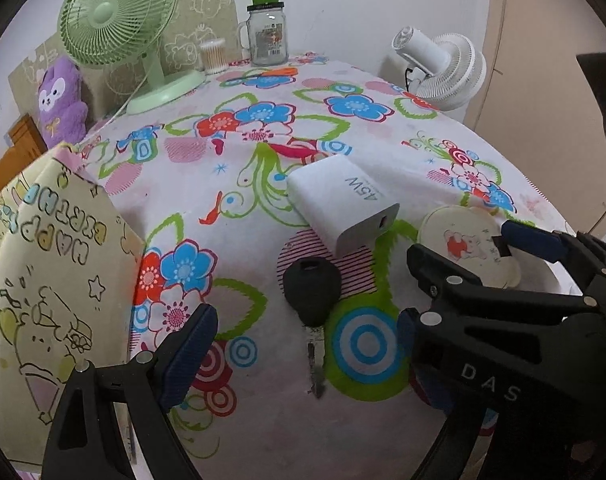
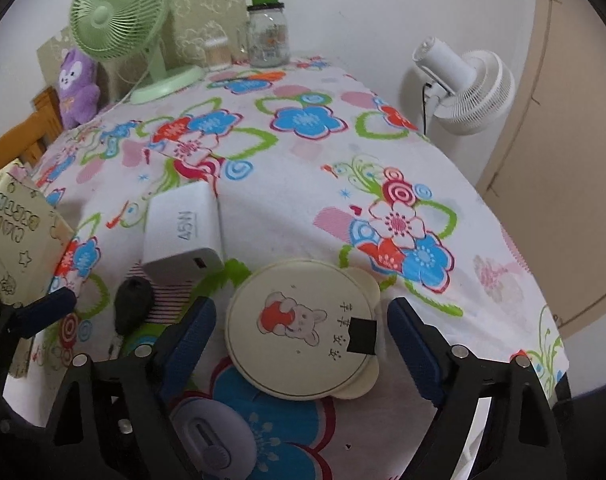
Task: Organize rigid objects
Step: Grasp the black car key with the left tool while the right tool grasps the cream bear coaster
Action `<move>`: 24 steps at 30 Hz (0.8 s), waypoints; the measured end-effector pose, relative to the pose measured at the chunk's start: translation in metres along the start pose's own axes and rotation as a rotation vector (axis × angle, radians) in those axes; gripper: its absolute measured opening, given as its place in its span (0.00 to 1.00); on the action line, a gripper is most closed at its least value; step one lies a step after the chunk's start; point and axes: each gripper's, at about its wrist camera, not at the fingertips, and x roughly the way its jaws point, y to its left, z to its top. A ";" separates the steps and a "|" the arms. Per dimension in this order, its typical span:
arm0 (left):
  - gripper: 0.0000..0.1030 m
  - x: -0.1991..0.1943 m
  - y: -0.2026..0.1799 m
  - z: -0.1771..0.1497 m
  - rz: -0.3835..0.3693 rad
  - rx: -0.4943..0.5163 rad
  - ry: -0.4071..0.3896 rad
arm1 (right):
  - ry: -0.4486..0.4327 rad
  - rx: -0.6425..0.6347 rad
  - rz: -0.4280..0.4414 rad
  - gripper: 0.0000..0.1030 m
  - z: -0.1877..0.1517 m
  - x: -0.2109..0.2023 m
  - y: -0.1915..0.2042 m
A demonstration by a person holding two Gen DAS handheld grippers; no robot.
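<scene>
A black key (image 1: 311, 300) lies on the floral tablecloth (image 1: 263, 152) between the open fingers of my left gripper (image 1: 303, 354). A white 45W charger (image 1: 341, 200) lies just beyond it. A round cream mirror with a bear print (image 2: 303, 330) lies between the open fingers of my right gripper (image 2: 301, 344); it also shows in the left wrist view (image 1: 469, 246). The charger (image 2: 183, 236) and key (image 2: 132, 304) sit to the left in the right wrist view. A lilac rounded object (image 2: 211, 436) lies close under the right gripper. Both grippers are empty.
A yellow "Happy Birthday" gift bag (image 1: 43, 280) stands at the left. A green desk fan (image 1: 123, 20), a glass mug jar (image 1: 267, 28), a cotton swab box (image 1: 213, 56) and a purple plush (image 1: 61, 100) stand at the back. A white fan (image 1: 443, 68) stands at the right edge.
</scene>
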 end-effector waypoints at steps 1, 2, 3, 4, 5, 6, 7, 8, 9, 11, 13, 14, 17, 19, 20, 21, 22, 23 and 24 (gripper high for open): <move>0.90 0.001 0.000 0.000 0.000 0.000 0.004 | 0.005 0.004 0.001 0.86 0.000 0.002 0.000; 0.91 0.001 0.001 0.000 -0.001 -0.001 0.000 | -0.005 0.000 -0.010 0.86 -0.001 0.002 0.001; 0.91 0.002 0.001 0.000 -0.002 0.000 0.001 | -0.008 0.007 -0.009 0.85 -0.002 0.002 0.001; 0.91 0.002 0.001 0.001 -0.004 0.001 0.002 | -0.011 0.009 -0.011 0.85 -0.001 0.003 0.001; 0.91 0.002 0.001 0.001 -0.005 0.002 0.001 | -0.012 0.011 -0.014 0.82 -0.001 0.003 0.001; 0.91 0.003 0.002 0.001 -0.007 0.000 0.000 | -0.015 0.010 -0.024 0.79 -0.001 0.003 0.001; 0.91 0.003 0.002 0.002 -0.010 -0.002 0.000 | -0.016 0.008 -0.030 0.79 -0.001 0.003 0.001; 0.91 0.004 0.003 0.002 -0.011 -0.003 -0.001 | -0.014 0.010 -0.030 0.79 0.000 0.003 0.001; 0.91 0.004 0.003 0.002 -0.006 -0.005 -0.002 | -0.012 0.012 -0.030 0.78 0.001 0.004 0.001; 0.91 0.004 0.005 0.003 0.000 -0.007 -0.005 | -0.010 0.017 -0.027 0.78 0.002 0.004 0.000; 0.87 0.006 0.008 0.005 -0.010 -0.019 -0.005 | -0.008 0.024 -0.027 0.78 0.003 0.004 -0.001; 0.85 0.006 0.009 0.006 -0.012 -0.021 -0.006 | -0.005 0.031 -0.029 0.78 0.003 0.005 -0.001; 0.79 0.007 0.010 0.008 -0.020 -0.025 -0.012 | -0.006 0.034 -0.040 0.78 0.005 0.004 -0.002; 0.73 0.007 0.011 0.008 -0.023 -0.023 -0.020 | -0.007 0.030 -0.047 0.78 0.007 0.003 -0.002; 0.69 0.007 0.011 0.009 -0.024 -0.024 -0.022 | -0.008 0.028 -0.050 0.78 0.008 0.002 -0.001; 0.65 0.007 0.012 0.010 -0.028 -0.027 -0.025 | -0.010 0.025 -0.056 0.78 0.009 0.001 -0.001; 0.63 0.007 0.012 0.010 -0.028 -0.028 -0.026 | -0.012 0.024 -0.059 0.78 0.010 0.000 0.000; 0.57 0.007 0.012 0.011 -0.031 -0.026 -0.028 | -0.013 0.022 -0.061 0.78 0.010 -0.001 0.000; 0.51 0.006 0.012 0.011 -0.035 -0.023 -0.029 | -0.013 0.022 -0.065 0.78 0.011 -0.001 0.000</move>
